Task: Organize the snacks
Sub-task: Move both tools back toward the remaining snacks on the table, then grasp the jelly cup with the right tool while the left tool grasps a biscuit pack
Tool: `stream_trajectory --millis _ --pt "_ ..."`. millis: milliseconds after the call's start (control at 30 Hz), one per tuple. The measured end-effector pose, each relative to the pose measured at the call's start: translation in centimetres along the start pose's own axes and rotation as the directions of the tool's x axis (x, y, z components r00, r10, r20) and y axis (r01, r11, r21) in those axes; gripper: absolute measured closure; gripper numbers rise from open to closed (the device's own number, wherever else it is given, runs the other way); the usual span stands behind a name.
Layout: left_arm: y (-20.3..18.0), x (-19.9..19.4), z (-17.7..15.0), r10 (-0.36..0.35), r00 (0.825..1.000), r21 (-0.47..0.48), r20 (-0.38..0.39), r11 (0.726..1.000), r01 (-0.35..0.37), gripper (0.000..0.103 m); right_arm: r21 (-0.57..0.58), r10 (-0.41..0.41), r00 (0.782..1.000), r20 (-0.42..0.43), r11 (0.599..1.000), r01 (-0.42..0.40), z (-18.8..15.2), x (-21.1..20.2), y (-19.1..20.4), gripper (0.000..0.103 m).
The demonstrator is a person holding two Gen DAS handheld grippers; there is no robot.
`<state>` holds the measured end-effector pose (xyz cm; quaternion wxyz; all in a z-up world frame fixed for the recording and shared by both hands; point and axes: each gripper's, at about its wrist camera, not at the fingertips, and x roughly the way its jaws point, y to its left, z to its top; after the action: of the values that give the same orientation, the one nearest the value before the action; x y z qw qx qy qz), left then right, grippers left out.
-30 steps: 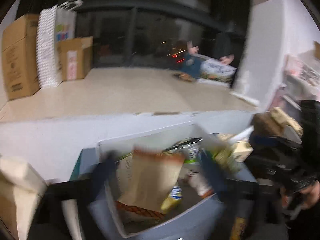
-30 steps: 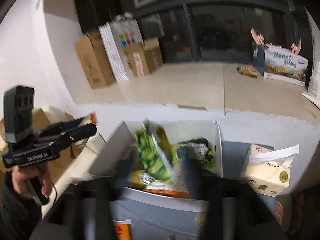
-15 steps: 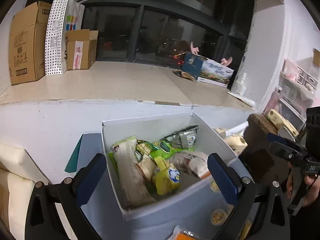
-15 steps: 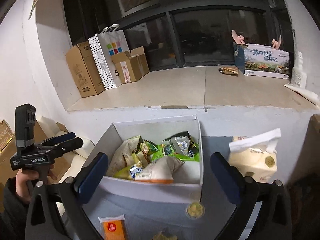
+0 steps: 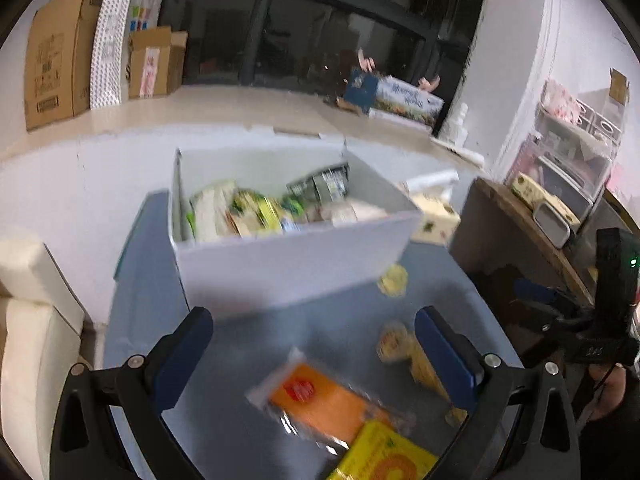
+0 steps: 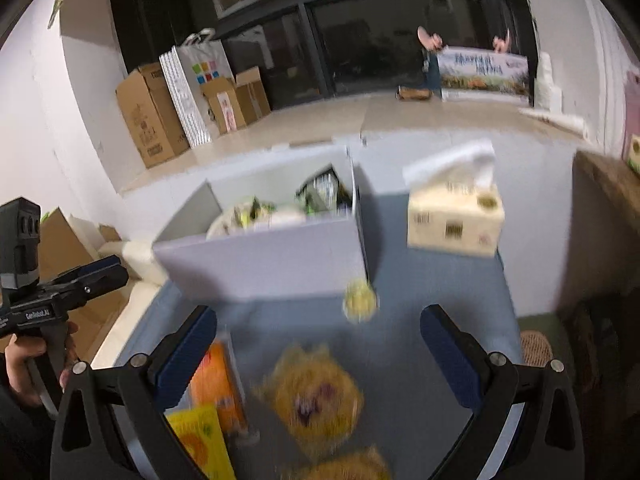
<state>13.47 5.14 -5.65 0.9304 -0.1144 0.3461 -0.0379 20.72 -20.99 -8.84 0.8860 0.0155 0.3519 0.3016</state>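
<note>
Nearest, both grippers hang empty over the blue-grey surface [image 5: 248,360], jaws spread wide: the left gripper [image 5: 314,346] above a flat orange packet in clear wrap [image 5: 320,398] and a yellow printed packet [image 5: 384,456], the right gripper [image 6: 318,344] above a blurred, crinkly yellow snack bag [image 6: 316,394]. A small round yellow snack [image 6: 360,300] lies farther on, just before the white open-topped box [image 5: 288,258] already holding several packets. A cream tissue box [image 6: 454,218] sits beside it. Judging by this, the next pick should straddle one loose packet squarely, closing gently across its narrow width.
</note>
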Motion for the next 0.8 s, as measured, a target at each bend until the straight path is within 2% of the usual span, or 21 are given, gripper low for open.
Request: stream_trajectory --millis 133,267,367,600,700,800 --pt "-0.3 0.0 -2.0 -0.027 0.999 -0.039 -0.043 0.999 0.025 0.0 0.014 0.002 0.998 -0.056 1.0 -0.001 -2.5 0.8 -0.5 0.0" --pt "-0.6 -0.3 -3.1 -0.01 0.998 -0.039 -0.057 0.999 0.008 0.0 0.018 0.0 0.996 -0.086 1.0 0.002 -2.7 2.2 -0.9 0.0" --pt "-0.7 -0.4 -3.8 -0.01 0.998 -0.038 -0.067 0.999 0.007 0.0 0.006 -0.001 0.996 -0.093 1.0 0.001 -1.6 3.8 -1.2 0.0" --pt "-1.3 -0.5 -5.3 -0.018 0.995 -0.017 -0.094 1.0 0.017 0.0 -0.016 -0.036 0.988 -0.15 0.999 0.034 2.7 11.2 -2.6 0.0" --pt "-1.0 -0.6 -5.6 -0.013 0.995 -0.025 -0.101 1.0 0.01 0.0 -0.021 -0.074 0.975 -0.211 0.997 0.071 3.7 14.8 -3.4 0.0" --pt "-0.4 -0.6 -5.7 -0.001 0.995 -0.038 -0.103 0.999 -0.003 0.0 -0.007 -0.064 0.964 -0.258 0.998 0.065 3.5 16.9 -3.6 0.0"
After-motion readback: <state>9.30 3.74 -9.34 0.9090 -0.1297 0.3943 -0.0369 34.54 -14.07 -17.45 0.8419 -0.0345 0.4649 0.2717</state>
